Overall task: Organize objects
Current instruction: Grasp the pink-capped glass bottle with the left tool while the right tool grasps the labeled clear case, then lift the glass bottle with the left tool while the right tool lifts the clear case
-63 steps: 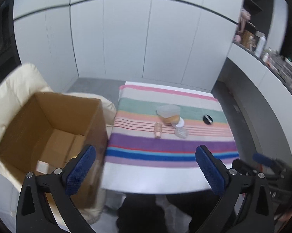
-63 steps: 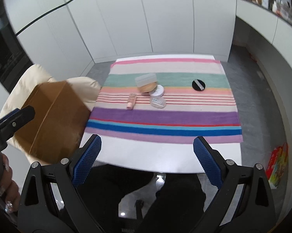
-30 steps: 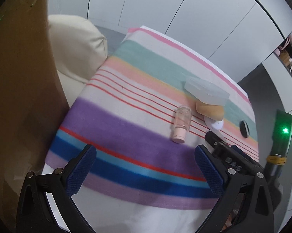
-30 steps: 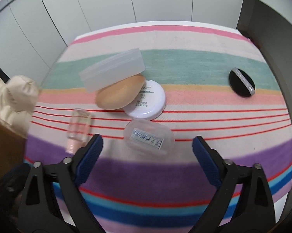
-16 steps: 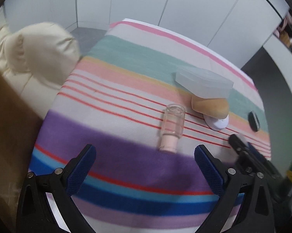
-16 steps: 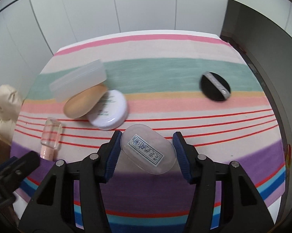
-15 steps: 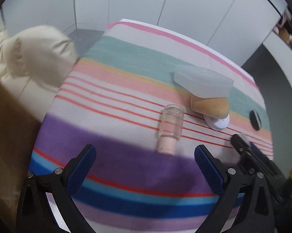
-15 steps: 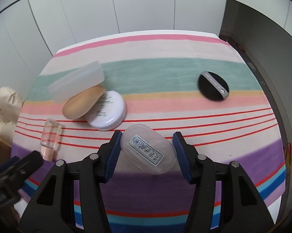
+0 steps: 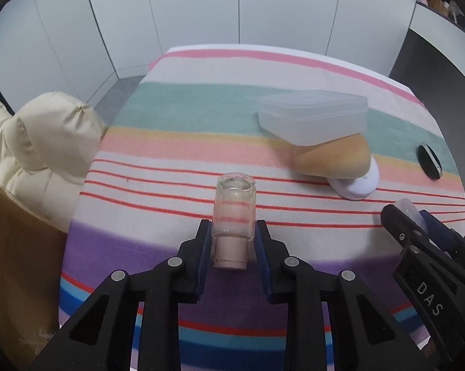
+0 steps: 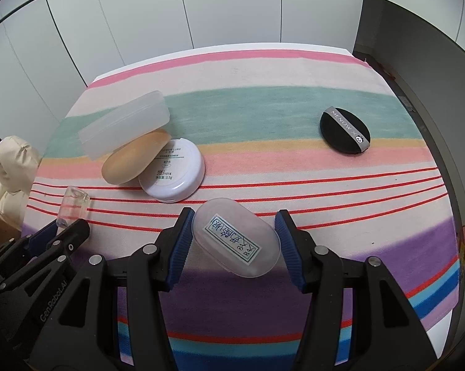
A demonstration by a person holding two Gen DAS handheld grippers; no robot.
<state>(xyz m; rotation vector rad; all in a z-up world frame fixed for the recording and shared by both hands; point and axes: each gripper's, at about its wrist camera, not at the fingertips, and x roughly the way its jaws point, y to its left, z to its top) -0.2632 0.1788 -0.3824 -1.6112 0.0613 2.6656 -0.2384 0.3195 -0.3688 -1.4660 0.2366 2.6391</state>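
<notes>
My left gripper [image 9: 232,241] is shut on a small clear glass bottle [image 9: 234,213] with a pink cap, lying on the striped cloth [image 9: 182,123]. The bottle also shows in the right wrist view [image 10: 73,205]. My right gripper [image 10: 232,235] is shut on a clear oval case [image 10: 235,236] with a blue-lettered label. A frosted plastic box [image 10: 124,123] leans on a tan sponge [image 10: 135,160], which rests on a white round compact [image 10: 176,173]. A black round puff [image 10: 345,130] lies at the right.
A brown cardboard box [image 9: 19,272] stands at the left, beside the table, against a cream cushioned chair [image 9: 43,142]. White cabinet doors [image 9: 263,6] stand behind the table. The table's right edge drops to a dark floor [image 10: 418,71].
My left gripper moved in and closed on the glass bottle. My right gripper closed on the oval case half a second ago and still holds it.
</notes>
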